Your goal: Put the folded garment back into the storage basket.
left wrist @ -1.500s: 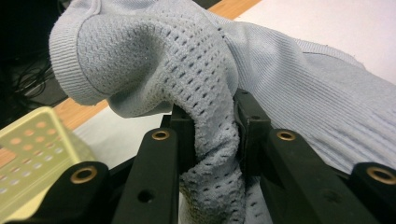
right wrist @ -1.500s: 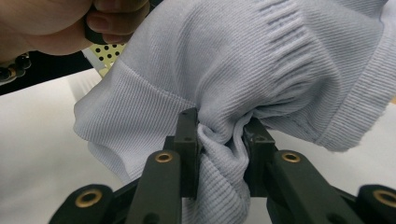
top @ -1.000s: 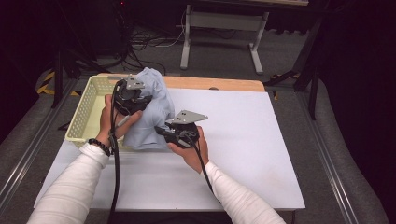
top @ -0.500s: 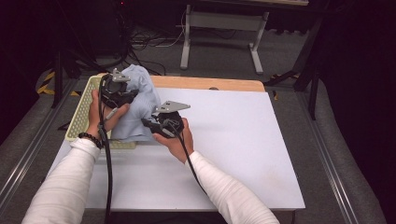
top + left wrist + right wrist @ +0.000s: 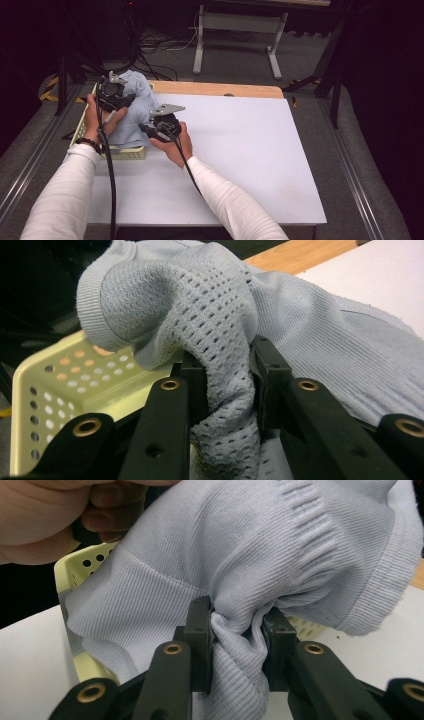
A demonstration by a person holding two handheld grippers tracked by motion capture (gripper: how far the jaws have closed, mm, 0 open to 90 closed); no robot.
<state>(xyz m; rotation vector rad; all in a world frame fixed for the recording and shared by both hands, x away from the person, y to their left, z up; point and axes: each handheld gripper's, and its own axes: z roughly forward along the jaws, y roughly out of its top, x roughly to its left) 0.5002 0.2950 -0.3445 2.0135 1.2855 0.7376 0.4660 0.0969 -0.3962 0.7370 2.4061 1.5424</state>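
Note:
A pale blue knitted garment (image 5: 131,112) hangs bunched between both hands, over the pale yellow perforated basket (image 5: 127,152) at the table's left edge. My left gripper (image 5: 120,99) is shut on a fold of the garment (image 5: 225,385) at its far upper side. Nearer the table's middle, my right gripper (image 5: 145,129) is shut on another bunch of the garment (image 5: 240,625). The basket's holed wall (image 5: 60,390) shows behind the cloth in the left gripper view, and the basket's rim (image 5: 80,565) shows under the cloth in the right gripper view.
The white table top (image 5: 240,150) stretches wide to the right of the hands. A wooden strip (image 5: 220,90) runs along its far edge. Beyond the table stand a metal frame (image 5: 235,30) and floor cables (image 5: 160,45). A hand (image 5: 45,515) shows close by in the right gripper view.
Both hands have carried the garment leftward, from beside the basket's right side to above the basket. Both grips on the cloth have stayed the same.

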